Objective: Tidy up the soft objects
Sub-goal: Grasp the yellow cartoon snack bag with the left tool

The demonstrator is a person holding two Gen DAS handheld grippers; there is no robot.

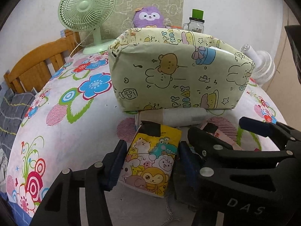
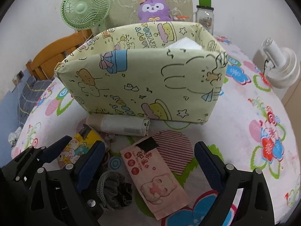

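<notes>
While apparently clamping yellow tissue pack (image 1: 150, 158), left gripper (image 1: 150, 162); right gripper (image 2: 148, 162) agape over pink wipes (image 2: 154, 177).

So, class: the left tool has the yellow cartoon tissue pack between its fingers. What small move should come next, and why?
Probably lift the tissue pack straight up: the left tool has both pads against its sides, and the open fabric box stands just behind it on the bed.

Left tongs (image 1: 150, 162) half-closed — right tongs (image 2: 150, 162) wide
</notes>
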